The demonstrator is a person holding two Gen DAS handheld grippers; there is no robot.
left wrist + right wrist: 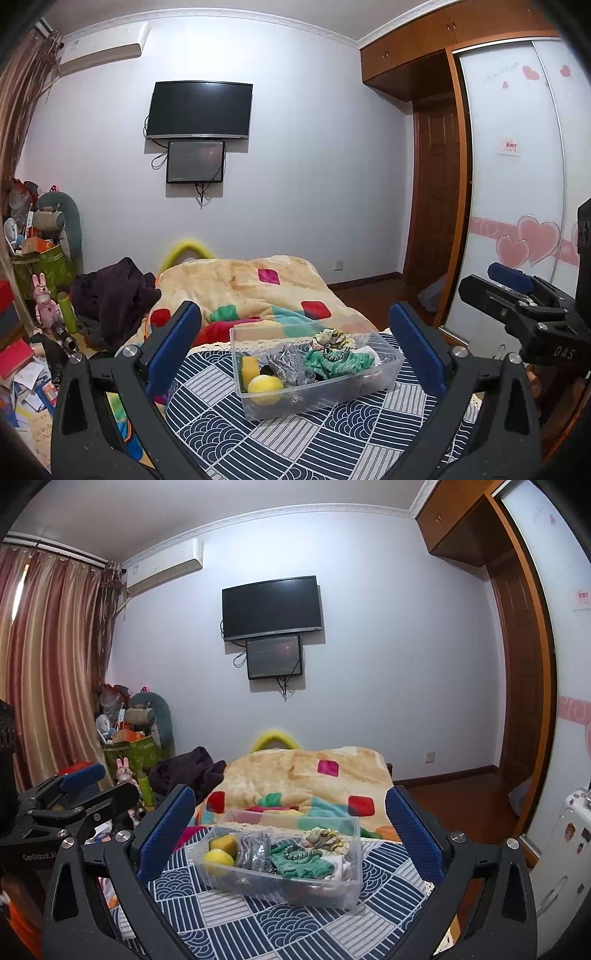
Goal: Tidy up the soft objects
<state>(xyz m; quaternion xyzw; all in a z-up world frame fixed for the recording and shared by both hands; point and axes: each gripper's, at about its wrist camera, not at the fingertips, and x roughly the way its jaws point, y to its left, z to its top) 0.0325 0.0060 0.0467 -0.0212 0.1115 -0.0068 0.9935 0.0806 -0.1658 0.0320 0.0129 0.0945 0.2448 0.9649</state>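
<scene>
A clear plastic bin sits on a navy patterned cloth on the bed. Inside lie a yellow ball, a yellow-green sponge, a grey glittery piece, a green cloth with a bead string, and a floral scrunchie. My left gripper is open and empty, jaws wide on either side of the bin, short of it. My right gripper is open and empty, framing the same bin. The ball and green cloth also show there.
A beige blanket with coloured patches covers the far bed, a dark garment beside it. Cluttered floor and a green box stand at left. Wardrobe doors are on the right. The right gripper shows at the left view's edge.
</scene>
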